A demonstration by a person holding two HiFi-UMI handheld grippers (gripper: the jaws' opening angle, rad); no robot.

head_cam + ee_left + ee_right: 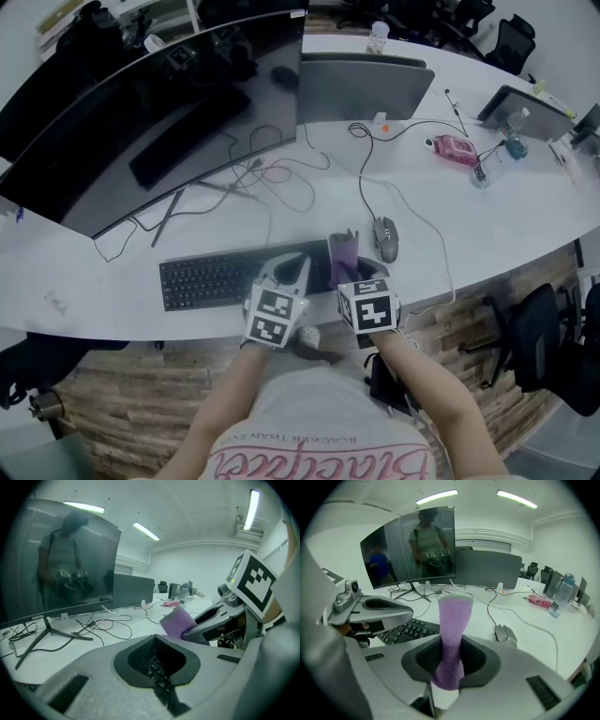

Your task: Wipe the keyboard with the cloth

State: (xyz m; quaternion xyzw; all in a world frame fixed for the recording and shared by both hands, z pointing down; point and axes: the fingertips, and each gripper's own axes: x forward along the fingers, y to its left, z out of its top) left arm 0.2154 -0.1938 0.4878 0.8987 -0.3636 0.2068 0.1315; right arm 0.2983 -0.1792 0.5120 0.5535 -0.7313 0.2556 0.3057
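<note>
Pinching the cloth [453, 620] by one end, your right tongs [449, 670] may lose it on the nine-o'clock keyboard [211, 278]; left tongs [159, 667] closed, empty.

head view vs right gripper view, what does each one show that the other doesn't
Only the head view: the person's forearms, both marker cubes and the keyboard end to end. Only the right gripper view: the ceiling lights, and how the purple cloth sits clamped between the right gripper's fingers. Both: cloth, keyboard, mouse, curved monitor and left gripper.
</note>
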